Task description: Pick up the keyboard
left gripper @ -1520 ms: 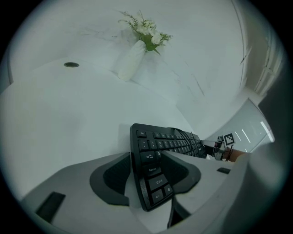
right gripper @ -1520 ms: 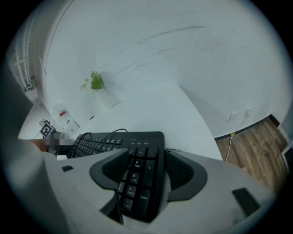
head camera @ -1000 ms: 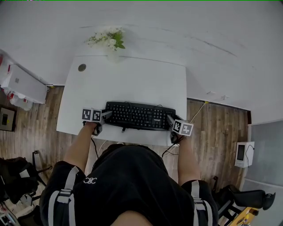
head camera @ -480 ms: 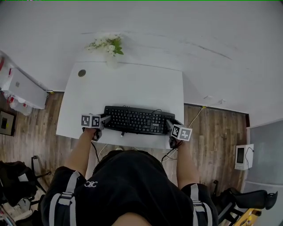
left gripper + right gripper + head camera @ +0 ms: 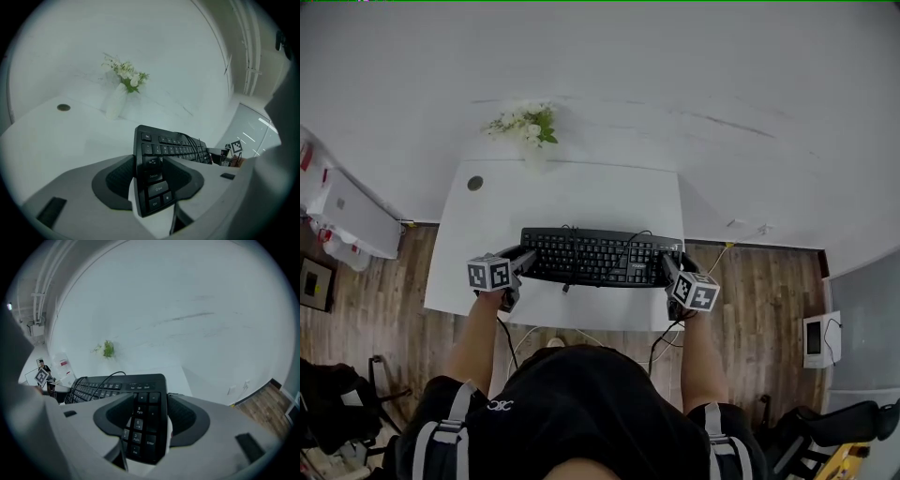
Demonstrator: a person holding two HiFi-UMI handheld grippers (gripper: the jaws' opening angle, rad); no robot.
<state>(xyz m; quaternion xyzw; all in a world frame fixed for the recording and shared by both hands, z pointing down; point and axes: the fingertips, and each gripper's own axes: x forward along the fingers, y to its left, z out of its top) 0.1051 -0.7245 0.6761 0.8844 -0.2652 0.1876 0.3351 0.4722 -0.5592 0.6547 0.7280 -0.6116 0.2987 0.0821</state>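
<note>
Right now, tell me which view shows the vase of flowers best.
Left gripper view: the vase of flowers shows side-on, white vase and blooms distinct. The head view shows it small, from above; the right gripper view, only a distant green speck.

The head view is looking steeply down over the counter point(image 5: 572, 192). Each gripper view is sitting close at one keyboard point(image 5: 600, 256) end, facing inward; all are sharing keyboard and flowers point(image 5: 525, 122).

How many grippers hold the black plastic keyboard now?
2. The left gripper, jaws closing, clamps the black plastic keyboard at its left end; the right gripper at its right end.
</note>
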